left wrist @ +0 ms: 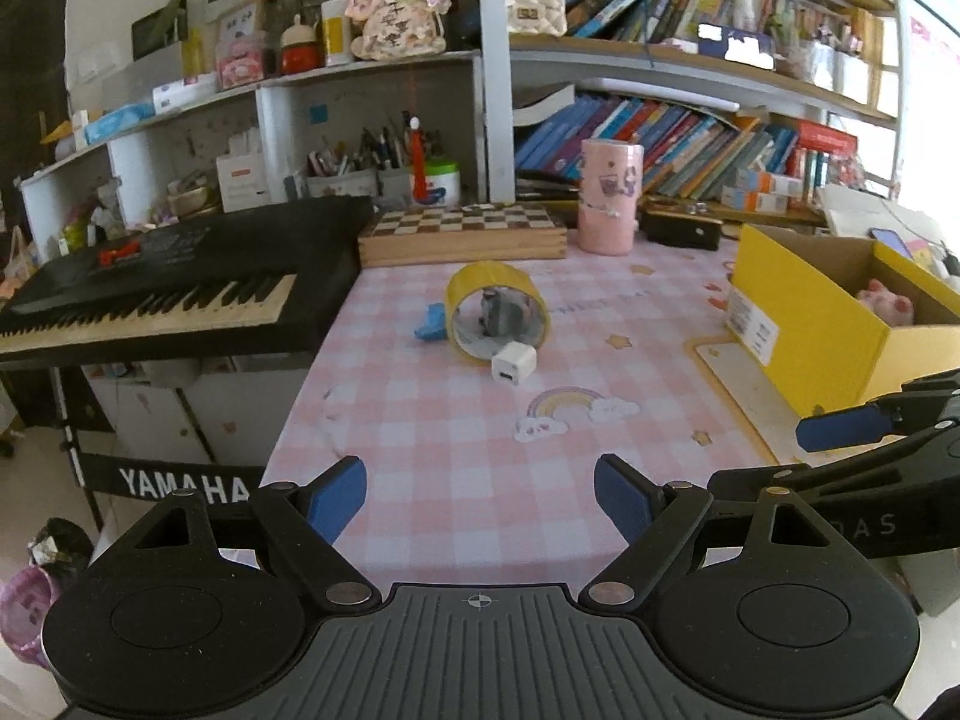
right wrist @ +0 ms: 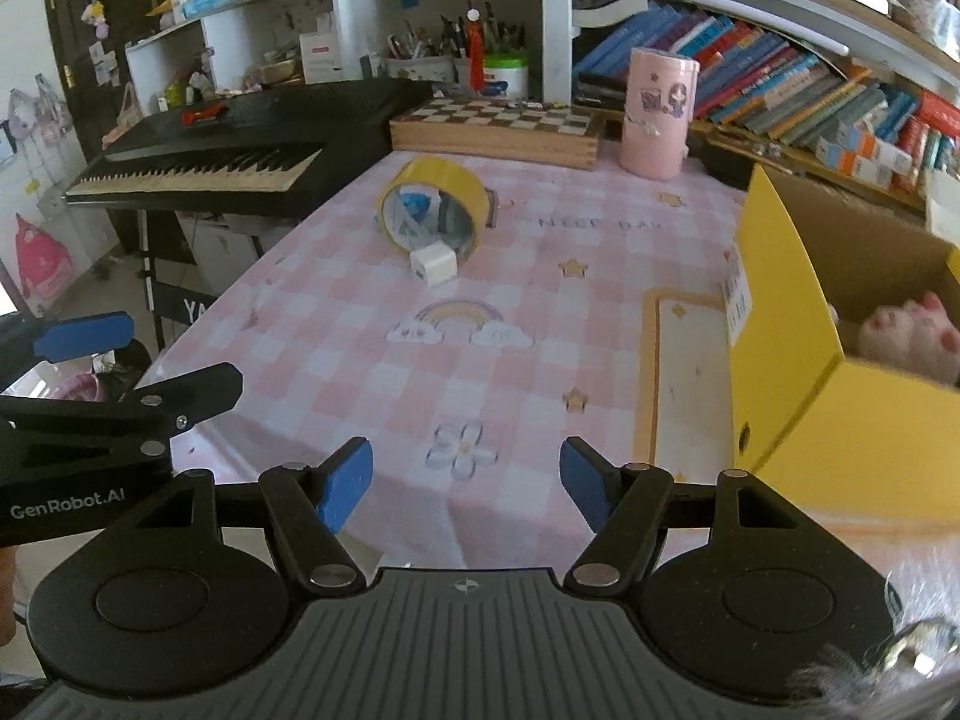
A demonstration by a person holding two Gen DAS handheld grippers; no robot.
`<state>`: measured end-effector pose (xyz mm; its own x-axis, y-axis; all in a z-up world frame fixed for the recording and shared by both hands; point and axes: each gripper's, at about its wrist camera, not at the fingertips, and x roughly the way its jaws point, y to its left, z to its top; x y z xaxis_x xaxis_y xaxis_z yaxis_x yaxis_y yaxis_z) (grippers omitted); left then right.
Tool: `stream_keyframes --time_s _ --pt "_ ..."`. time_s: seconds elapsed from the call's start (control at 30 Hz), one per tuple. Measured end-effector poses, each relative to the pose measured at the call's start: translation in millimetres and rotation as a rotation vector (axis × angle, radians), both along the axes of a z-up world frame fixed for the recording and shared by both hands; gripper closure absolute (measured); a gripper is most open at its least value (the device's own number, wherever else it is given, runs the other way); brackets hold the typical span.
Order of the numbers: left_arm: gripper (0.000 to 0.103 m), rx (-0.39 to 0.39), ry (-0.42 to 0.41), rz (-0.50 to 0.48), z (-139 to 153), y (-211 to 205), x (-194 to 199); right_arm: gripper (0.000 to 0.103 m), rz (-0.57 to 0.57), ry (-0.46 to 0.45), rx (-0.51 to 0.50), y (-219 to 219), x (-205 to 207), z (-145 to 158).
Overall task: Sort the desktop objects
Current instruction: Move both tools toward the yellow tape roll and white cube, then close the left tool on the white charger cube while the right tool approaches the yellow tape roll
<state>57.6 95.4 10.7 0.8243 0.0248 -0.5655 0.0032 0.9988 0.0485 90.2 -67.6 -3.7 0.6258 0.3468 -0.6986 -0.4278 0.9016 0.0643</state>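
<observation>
1. Bookshelves packed with books fill the far wall, a black keyboard [left wrist: 162, 294] sits off to the left, and my pink checked counter [left wrist: 480, 420] runs out ahead of both claws.
2. Left claw [left wrist: 480, 495]: pads spread wide, nothing between them, hovering over the near edge of the counter.
3. Right claw [right wrist: 467, 483]: also wide and empty, low over the near edge, just beside the left one.
4. What is done, as I read it: a pink plush toy [right wrist: 912, 339] already lies inside the yellow box [right wrist: 798, 360] on the right, so sorting looks started.
5. What is left: the yellow tape roll [left wrist: 497, 312] stands on its edge mid-counter, the white charger cube [left wrist: 514, 363] touches its near rim, a blue scrap [left wrist: 429, 324] lies just left of it, and a small grey figure [left wrist: 498, 307] shows through the ring from the left view. I can't tell if it sits inside or behind.
6. So I'd call this early going, most pieces not yet boxed.
7. Open room: bare cloth between my claws and that cluster, a clean straight reach.
8. Edges to mind: the counter drops off on the left toward the keyboard stand, and the box wall rises close on the right.
9. Far side is crowded: a chessboard case [left wrist: 462, 234] and a pink cylinder [left wrist: 607, 204] stand behind the tape.
</observation>
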Motion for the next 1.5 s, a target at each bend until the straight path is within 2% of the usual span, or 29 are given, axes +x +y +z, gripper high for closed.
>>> stream_keyframes --time_s 0.4,0.93,1.0,1.13,1.43,1.5 --pt "0.017 0.005 0.0 0.07 2 -8 62 0.036 0.047 0.004 0.028 -4 80 2" --pt "0.021 -0.012 0.095 0.088 -26 -19 135 0.036 0.043 0.016 0.055 -10 157 -1" --pt "0.03 -0.015 0.115 0.087 -32 -20 147 0.036 0.044 0.017 0.055 -9 166 0" --pt "0.032 -0.002 0.124 0.072 -44 -26 169 0.036 0.06 0.018 0.056 -6 182 1" --pt "0.049 -0.018 0.187 0.068 -69 -32 210 0.035 0.108 -0.003 0.047 3 206 4" --pt "0.064 -0.017 0.201 0.064 -72 -32 213 0.035 0.114 0.005 0.048 3 210 3"
